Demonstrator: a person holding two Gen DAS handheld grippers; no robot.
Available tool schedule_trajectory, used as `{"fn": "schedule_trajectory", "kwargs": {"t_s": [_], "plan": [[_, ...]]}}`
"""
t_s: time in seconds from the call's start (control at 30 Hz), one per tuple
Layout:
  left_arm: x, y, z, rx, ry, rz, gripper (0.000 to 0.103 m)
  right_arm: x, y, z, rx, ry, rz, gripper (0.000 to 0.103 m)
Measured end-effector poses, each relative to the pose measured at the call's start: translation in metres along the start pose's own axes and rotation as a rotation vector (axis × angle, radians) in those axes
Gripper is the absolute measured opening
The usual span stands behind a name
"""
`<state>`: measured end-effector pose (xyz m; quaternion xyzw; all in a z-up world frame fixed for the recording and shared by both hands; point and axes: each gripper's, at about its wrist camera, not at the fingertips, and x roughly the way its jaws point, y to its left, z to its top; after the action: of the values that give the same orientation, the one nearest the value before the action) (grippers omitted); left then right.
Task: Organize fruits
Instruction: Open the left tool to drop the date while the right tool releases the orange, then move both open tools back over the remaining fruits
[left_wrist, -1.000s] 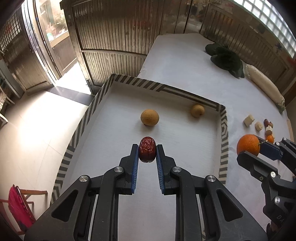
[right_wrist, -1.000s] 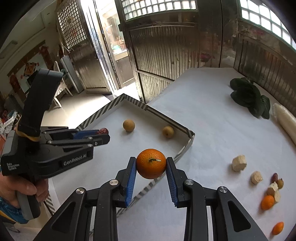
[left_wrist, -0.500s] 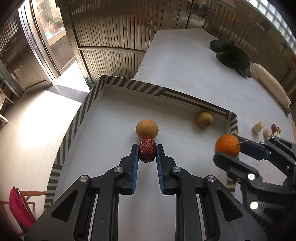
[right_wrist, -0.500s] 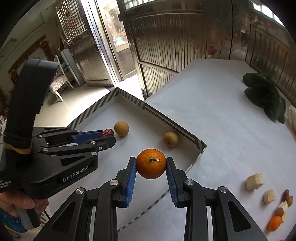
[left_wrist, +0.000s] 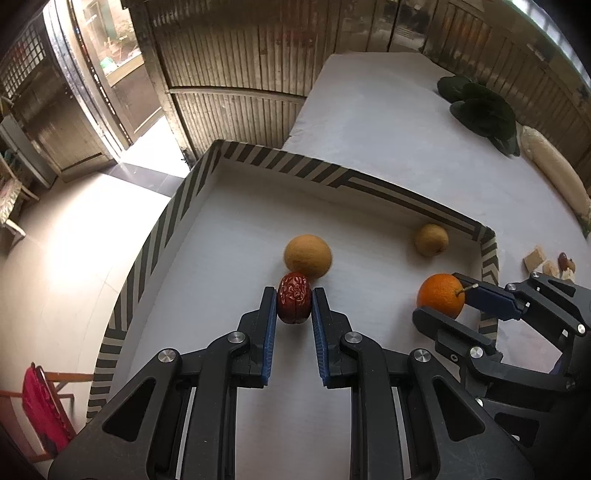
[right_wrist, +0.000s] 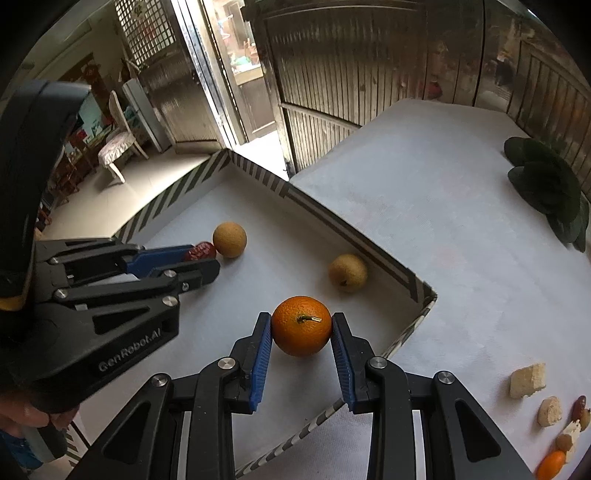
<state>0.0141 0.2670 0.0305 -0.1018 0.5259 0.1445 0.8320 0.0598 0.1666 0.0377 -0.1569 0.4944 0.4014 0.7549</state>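
My left gripper (left_wrist: 294, 295) is shut on a wrinkled red date (left_wrist: 294, 302), low over the floor of the white box with striped walls (left_wrist: 373, 184). The date sits right next to a round tan fruit (left_wrist: 307, 256). A second tan fruit (left_wrist: 431, 239) lies near the box's far right corner. My right gripper (right_wrist: 301, 325) is shut on an orange (right_wrist: 301, 325) with a short stem, held above the box floor near its right wall. In the right wrist view the left gripper (right_wrist: 207, 258) shows at the left with the date (right_wrist: 200, 251).
On the white table outside the box lie pale food cubes (right_wrist: 527, 375), small dates and small orange fruits (right_wrist: 551, 463). Dark green leaves (right_wrist: 546, 184) and a long white vegetable (left_wrist: 554, 173) rest farther back. A person's hand (right_wrist: 22, 417) holds the left gripper's handle.
Both grippers have come down and forward over the box. The orange crossed the right wall and now hangs inside the box. The date moved up close to the round tan fruit.
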Motion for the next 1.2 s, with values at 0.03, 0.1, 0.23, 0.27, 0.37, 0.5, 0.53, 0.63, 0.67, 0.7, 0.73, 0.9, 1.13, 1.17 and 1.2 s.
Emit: {"fn": "schedule_trajectory", "kwargs": {"t_s": [0.03,0.1,0.23,0.27,0.37,0.5,0.53,0.63,0.67,0.7,0.73,0.9,1.13,1.17,1.2], "plan": [[0.001,0.001,0.0,-0.006,0.002,0.002,0.018,0.0,0.0,0.0,-0.007,-0.007,-0.004,0.033],[0.001,0.003,0.0,-0.018,0.006,0.004,0.022,0.0,0.0,-0.001,-0.007,-0.007,0.009,0.037],[-0.001,0.006,-0.002,-0.035,0.005,-0.005,0.058,-0.009,0.0,-0.001,0.005,-0.035,0.011,0.04],[-0.003,0.007,-0.003,-0.04,-0.005,-0.006,0.062,-0.012,0.0,-0.001,0.009,-0.041,0.013,0.04],[-0.008,0.008,-0.003,-0.044,-0.012,-0.007,0.062,-0.022,-0.001,-0.002,0.023,-0.057,0.01,0.04],[-0.017,0.006,-0.005,-0.039,-0.029,-0.008,0.062,-0.04,-0.004,-0.008,0.056,-0.094,0.001,0.04],[-0.02,0.004,-0.005,-0.034,-0.036,-0.008,0.062,-0.044,-0.004,-0.008,0.063,-0.103,-0.002,0.04],[-0.028,-0.002,-0.007,-0.018,-0.053,-0.008,0.062,-0.058,-0.008,-0.014,0.083,-0.129,-0.012,0.041],[-0.031,-0.005,-0.007,-0.013,-0.059,-0.01,0.062,-0.06,-0.009,-0.015,0.088,-0.133,-0.014,0.041],[-0.034,-0.008,-0.008,-0.008,-0.065,-0.014,0.062,-0.063,-0.01,-0.017,0.094,-0.137,-0.017,0.042],[-0.036,-0.011,-0.008,-0.005,-0.069,-0.017,0.062,-0.067,-0.012,-0.021,0.103,-0.141,-0.021,0.042],[-0.049,-0.028,-0.01,0.021,-0.095,-0.033,0.062,-0.081,-0.022,-0.036,0.148,-0.157,-0.044,0.042],[-0.062,-0.058,-0.016,0.072,-0.109,-0.064,0.062,-0.101,-0.041,-0.064,0.214,-0.177,-0.082,0.042],[-0.063,-0.064,-0.017,0.079,-0.109,-0.068,0.062,-0.104,-0.043,-0.069,0.223,-0.176,-0.087,0.042],[-0.063,-0.069,-0.019,0.084,-0.11,-0.071,0.062,-0.106,-0.046,-0.072,0.228,-0.176,-0.09,0.042]]}}
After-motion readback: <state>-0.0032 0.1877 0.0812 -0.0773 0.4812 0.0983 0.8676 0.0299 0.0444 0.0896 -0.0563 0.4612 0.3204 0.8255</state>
